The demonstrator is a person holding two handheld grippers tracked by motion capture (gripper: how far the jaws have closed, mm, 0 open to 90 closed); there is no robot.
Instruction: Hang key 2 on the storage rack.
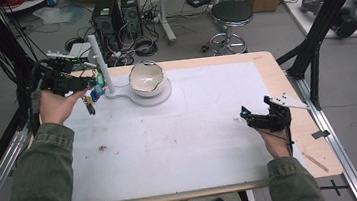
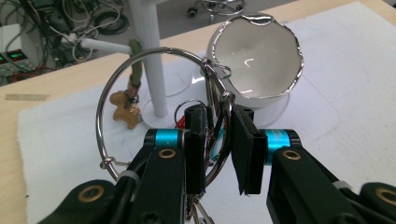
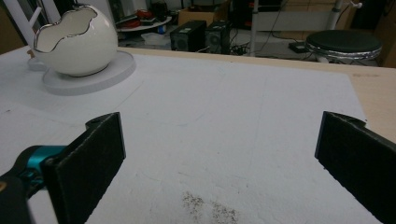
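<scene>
Left claw (image 2: 218, 140) hides key ring's (image 2: 105, 100) lower arc

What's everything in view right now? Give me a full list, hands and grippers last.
key ring: one, silver, large loop with smaller rings and charms, clamped by the left gripper near the stand
gingerbread charm: one, brown, hanging at the post
stand: one, white, upright post with side peg on a round base, table's far left
bowl: one, white eggshell shape with silver rim, on the stand's base
table cover: one, white, over the wooden table
stool: one, black seat, floor beyond the table
computer towers: two, black, on the floor
left gripper: black, fingers shut on the key ring
right gripper: black, fingers open, near the table's right edge
</scene>
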